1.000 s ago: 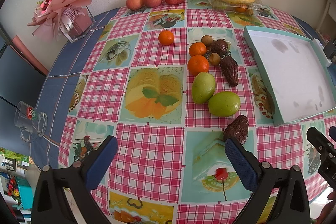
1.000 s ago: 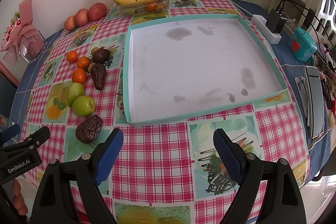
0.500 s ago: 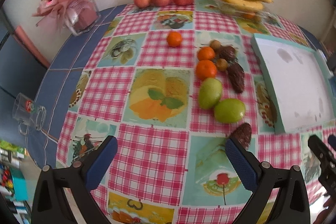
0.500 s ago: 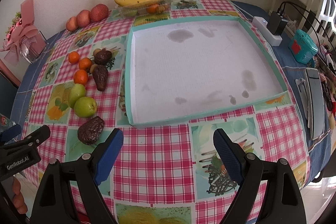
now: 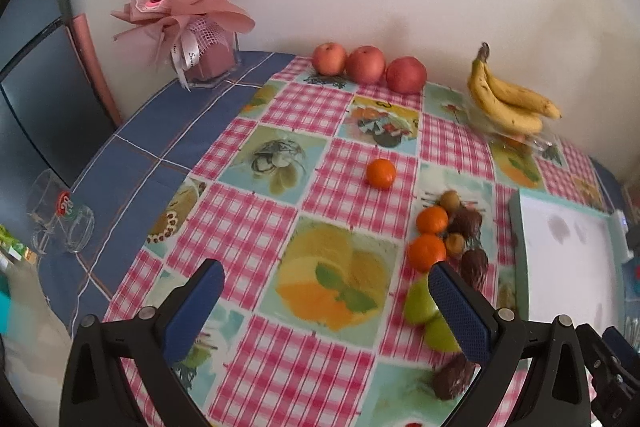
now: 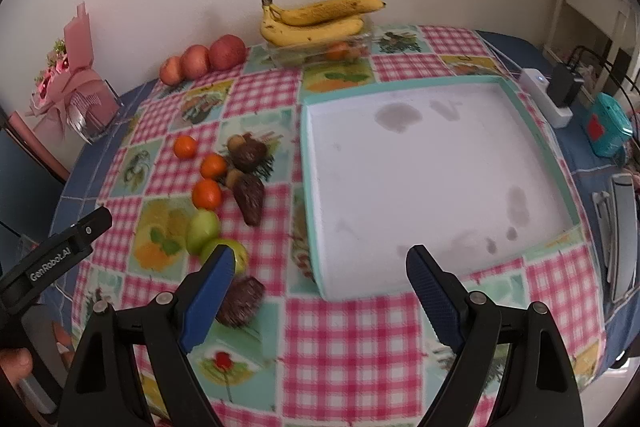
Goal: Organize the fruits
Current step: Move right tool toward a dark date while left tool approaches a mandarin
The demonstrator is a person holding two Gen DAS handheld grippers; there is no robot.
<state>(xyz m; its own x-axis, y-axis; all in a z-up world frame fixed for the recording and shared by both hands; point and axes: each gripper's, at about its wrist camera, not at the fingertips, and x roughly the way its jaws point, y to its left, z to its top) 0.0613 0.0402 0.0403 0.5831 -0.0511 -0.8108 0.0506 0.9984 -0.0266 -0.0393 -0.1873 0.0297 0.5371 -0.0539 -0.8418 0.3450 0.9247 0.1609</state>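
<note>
Both grippers hang spread and empty above the desk point(image 6: 352, 347). The left gripper point(image 5: 326, 301) has two green fruits point(image 5: 418, 303) by its right finger; the right gripper point(image 6: 320, 291) faces the teal tray point(image 6: 310, 187), with oranges point(image 6: 207, 193) ahead to its left.

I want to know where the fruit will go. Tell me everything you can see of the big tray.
The tray is a large, shallow square with a low teal rim and a white floor marked by grey stains. It looks like cardboard or foam. It lies flat on the checked tablecloth, right of the loose fruit, and holds nothing.
</note>
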